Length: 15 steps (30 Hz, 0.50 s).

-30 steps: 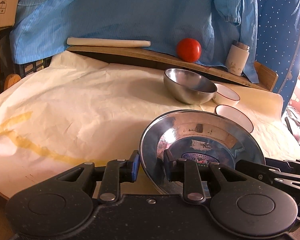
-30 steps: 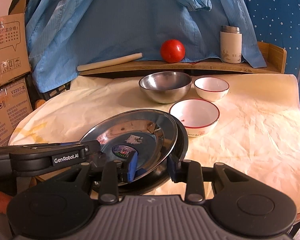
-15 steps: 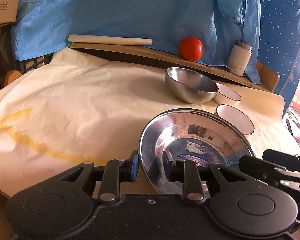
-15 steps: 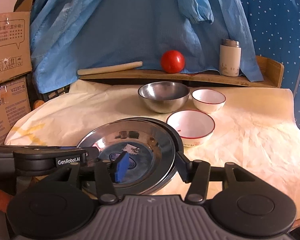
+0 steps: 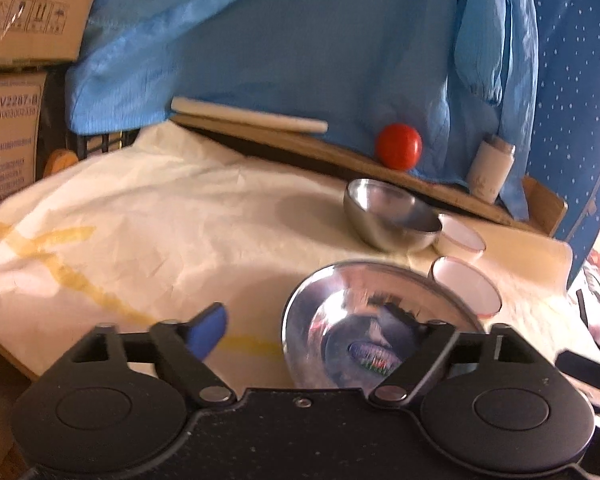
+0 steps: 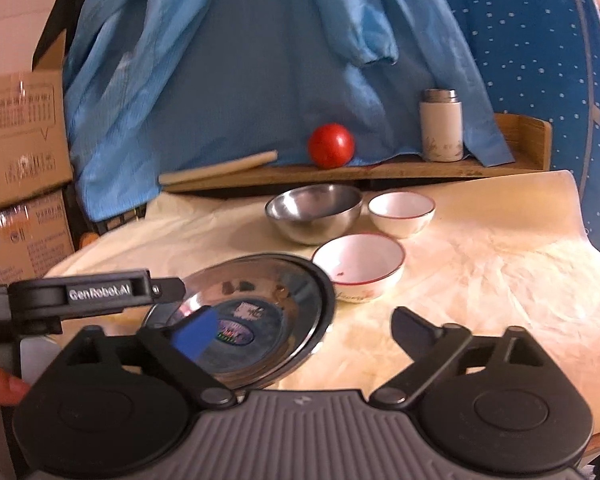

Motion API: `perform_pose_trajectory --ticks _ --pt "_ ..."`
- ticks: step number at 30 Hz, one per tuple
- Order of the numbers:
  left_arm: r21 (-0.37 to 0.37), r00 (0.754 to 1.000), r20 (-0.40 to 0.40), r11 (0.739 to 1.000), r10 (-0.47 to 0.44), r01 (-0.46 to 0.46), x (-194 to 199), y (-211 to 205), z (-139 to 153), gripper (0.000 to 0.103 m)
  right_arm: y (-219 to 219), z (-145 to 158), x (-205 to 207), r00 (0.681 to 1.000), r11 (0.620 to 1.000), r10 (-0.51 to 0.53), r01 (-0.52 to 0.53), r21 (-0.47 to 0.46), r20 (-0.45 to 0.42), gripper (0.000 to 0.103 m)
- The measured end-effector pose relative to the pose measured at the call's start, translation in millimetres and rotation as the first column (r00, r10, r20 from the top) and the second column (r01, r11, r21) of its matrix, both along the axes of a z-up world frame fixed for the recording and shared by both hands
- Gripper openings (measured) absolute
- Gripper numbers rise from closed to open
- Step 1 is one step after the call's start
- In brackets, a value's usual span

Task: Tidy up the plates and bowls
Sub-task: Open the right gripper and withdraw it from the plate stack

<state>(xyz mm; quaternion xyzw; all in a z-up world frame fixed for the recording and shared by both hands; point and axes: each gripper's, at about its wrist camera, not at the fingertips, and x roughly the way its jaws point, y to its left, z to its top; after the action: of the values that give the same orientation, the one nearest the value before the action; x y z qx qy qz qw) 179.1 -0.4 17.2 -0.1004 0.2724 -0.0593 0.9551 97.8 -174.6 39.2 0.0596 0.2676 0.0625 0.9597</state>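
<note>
Nearest the cameras, both grippers stand spread wide with nothing clamped: the left gripper and the right gripper have both just been opening, each still straddling a rim of the steel plates, with no pad pressing on the metal. That fits a release: the plates appear to be two, one nested in the other, lying flat on the cream paper cover near the front edge of the table, so the stack seems set down on purpose and let go from both sides at once. Just beyond the plates on the right sits a white bowl with a red rim, close to the plates' edge; behind it stand a steel bowl and a second white bowl side by side, not yet stacked, probably the next things to gather. Farthest back, a wooden shelf carries a rolling pin, a tomato and a flask, in front of hanging blue cloth.
</note>
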Motion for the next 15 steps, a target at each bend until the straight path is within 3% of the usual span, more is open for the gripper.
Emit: perform_pose_trajectory --ticks 4,7,11,15 --pt "0.007 0.999 0.036 1.000 0.001 -0.001 7.6 -10.4 15.4 0.102 -24.8 1.5 1.5 1.000 0.999 -0.014 0.012 0.049 0.022 0.102" --pt "0.003 0.999 0.044 1.000 -0.029 0.029 19.0 -20.5 24.8 0.102 -42.7 0.2 6.8 0.999 0.997 -0.034 0.033 0.076 0.017 0.102" --pt "-0.003 0.992 -0.011 0.993 -0.122 0.122 52.7 -35.2 35.3 0.102 -63.1 -1.2 21.7 0.998 0.995 -0.059 0.059 0.086 -0.003 0.103" --pt "0.013 0.968 -0.099 0.972 -0.230 0.233 93.0 -50.8 40.1 0.102 -78.1 -7.1 36.8 0.997 0.995 -0.069 0.070 0.070 -0.029 0.103"
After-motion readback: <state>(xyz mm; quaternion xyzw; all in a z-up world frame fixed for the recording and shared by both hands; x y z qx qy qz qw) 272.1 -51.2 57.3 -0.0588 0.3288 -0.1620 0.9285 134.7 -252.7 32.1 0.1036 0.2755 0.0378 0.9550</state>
